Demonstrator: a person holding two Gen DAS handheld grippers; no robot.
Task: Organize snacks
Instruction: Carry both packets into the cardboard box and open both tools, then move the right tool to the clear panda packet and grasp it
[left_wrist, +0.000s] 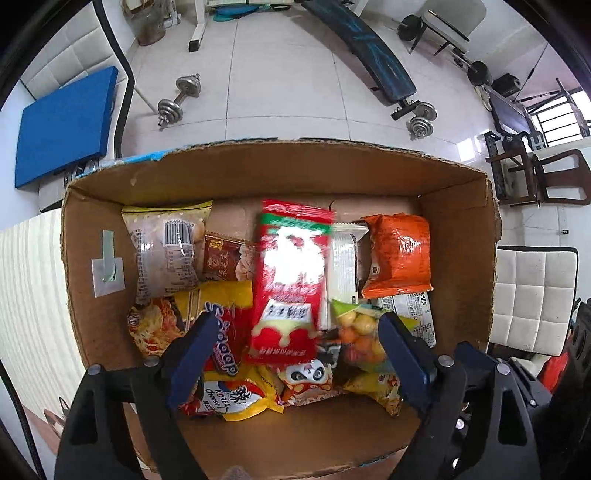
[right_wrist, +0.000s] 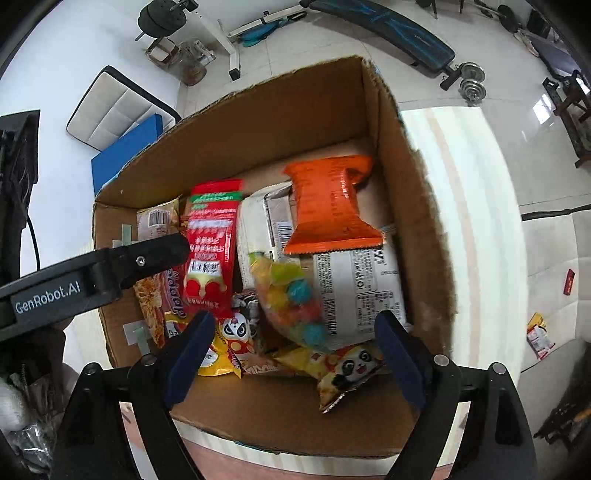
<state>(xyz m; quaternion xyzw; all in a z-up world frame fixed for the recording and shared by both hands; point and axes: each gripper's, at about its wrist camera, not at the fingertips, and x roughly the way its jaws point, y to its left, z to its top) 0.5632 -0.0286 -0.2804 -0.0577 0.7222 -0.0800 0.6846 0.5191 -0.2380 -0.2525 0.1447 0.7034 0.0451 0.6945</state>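
Left tool: my left tool (left_wrist: 295, 354) points down into the cardboard box (left_wrist: 458, 236), its blue pads spread wide with nothing pressed between them.
Right tool: my right tool (right_wrist: 295, 354) hangs over the same box (right_wrist: 295, 129), jaws apart and gripping nothing; my left tool's black arm (right_wrist: 110, 269) crosses the left side of that view.
Red packet: a long red snack packet (left_wrist: 291, 280) lies blurred in the middle of the box, between my left tool's pads but free of both; in the right wrist view it (right_wrist: 212, 254) sits just beside the left tool's fingertip.
Orange packet: an orange pouch (left_wrist: 399, 254) is at the right side of the box, over white wrappers; from the right wrist it (right_wrist: 328, 206) looks blurred and tilted.
Candy bag: a clear bag of coloured balls (right_wrist: 291, 299) lies between my right tool's pads, not touched by them.
Panda packets: two panda-printed packets (right_wrist: 351, 369) rest against the near wall.
Other snacks: a yellow cheese packet (left_wrist: 240, 398), a noodle packet (left_wrist: 155, 325) and a pale barcoded pouch (left_wrist: 166, 251) fill the left half.
Table: the box stands on a pale table (right_wrist: 461, 221); two small packets (right_wrist: 539, 332) lie out on it, well apart from the box.
Floor: dumbbells (left_wrist: 179, 99) and a weight bench (left_wrist: 373, 55) stand on white tiles beyond.
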